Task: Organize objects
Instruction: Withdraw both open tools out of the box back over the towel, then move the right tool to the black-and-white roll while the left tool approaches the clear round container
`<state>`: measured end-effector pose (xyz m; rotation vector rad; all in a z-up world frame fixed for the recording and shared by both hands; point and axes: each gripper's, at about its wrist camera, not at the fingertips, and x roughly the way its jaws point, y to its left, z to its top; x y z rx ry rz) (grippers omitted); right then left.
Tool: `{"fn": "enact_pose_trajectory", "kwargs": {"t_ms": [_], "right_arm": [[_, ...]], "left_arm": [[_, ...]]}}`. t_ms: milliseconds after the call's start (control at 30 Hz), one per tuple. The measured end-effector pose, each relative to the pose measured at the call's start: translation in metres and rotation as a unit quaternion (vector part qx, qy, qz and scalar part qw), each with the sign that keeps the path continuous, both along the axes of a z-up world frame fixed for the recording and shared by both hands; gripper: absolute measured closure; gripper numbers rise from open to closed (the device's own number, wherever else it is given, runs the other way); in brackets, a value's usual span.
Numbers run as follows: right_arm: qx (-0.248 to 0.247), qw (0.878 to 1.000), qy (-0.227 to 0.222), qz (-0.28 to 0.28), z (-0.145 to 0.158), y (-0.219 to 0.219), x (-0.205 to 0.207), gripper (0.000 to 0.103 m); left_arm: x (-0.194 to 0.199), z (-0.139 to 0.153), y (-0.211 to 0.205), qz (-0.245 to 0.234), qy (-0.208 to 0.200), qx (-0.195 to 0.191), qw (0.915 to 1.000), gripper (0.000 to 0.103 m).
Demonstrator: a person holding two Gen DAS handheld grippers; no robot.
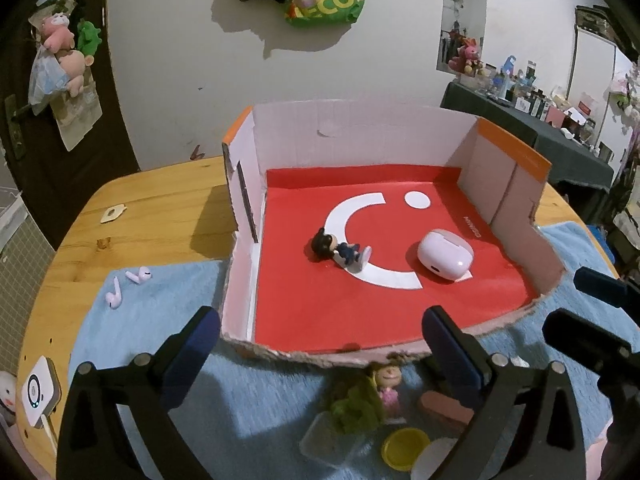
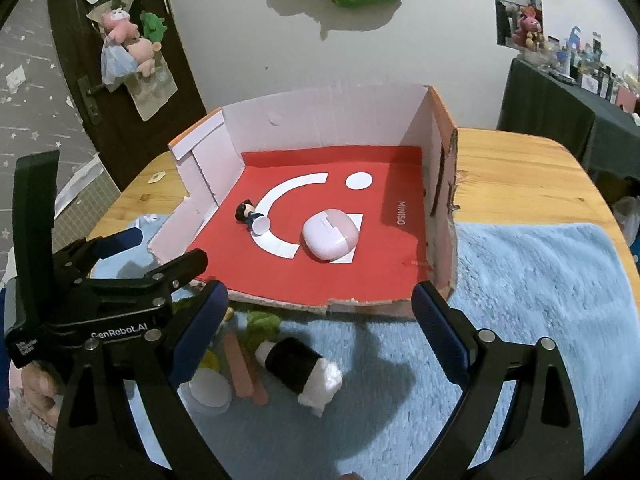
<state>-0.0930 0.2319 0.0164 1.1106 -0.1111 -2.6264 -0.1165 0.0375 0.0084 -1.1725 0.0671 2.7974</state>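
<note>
Left wrist view shows the left gripper (image 1: 320, 344) with jaws spread and holding nothing, hovering at the torn near edge of the cardboard box (image 1: 360, 136), which stands on a blue towel (image 1: 160, 304) over the wooden surface (image 1: 160, 200). Inside the box lie one dark-haired figurine (image 1: 340, 250) and one pink earbud case (image 1: 445, 254): both look light, rigid and smooth. Two loose pink earbuds (image 1: 128, 286) lie at mid-left on the towel; they seem tiny and slippery, best pinched across the stem. At lower centre sit one doll in pink (image 1: 387, 385), one green soft toy (image 1: 356, 404) and one yellow lid (image 1: 404, 448). Right wrist view shows the right gripper (image 2: 320, 332), jaws likewise spread and empty, above one black-and-white roll (image 2: 300, 372), seemingly soft, best gripped across its dark middle.
</note>
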Motion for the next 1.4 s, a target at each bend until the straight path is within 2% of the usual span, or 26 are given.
{"fn": "enact_pose_trajectory", "kwargs": {"t_ms": [867, 1400], "right_arm": [[-0.008, 1.0, 0.007, -0.006, -0.003, 0.006, 0.046, 0.009], [-0.007, 1.0, -0.004, -0.007, -0.017, 0.009, 0.062, 0.009]], "left_arm": [[0.042, -0.009, 0.011, -0.027, -0.012, 0.003, 0.9996, 0.0], [0.065, -0.022, 0.019, -0.04, -0.027, 0.009, 0.9988, 0.0]]}}
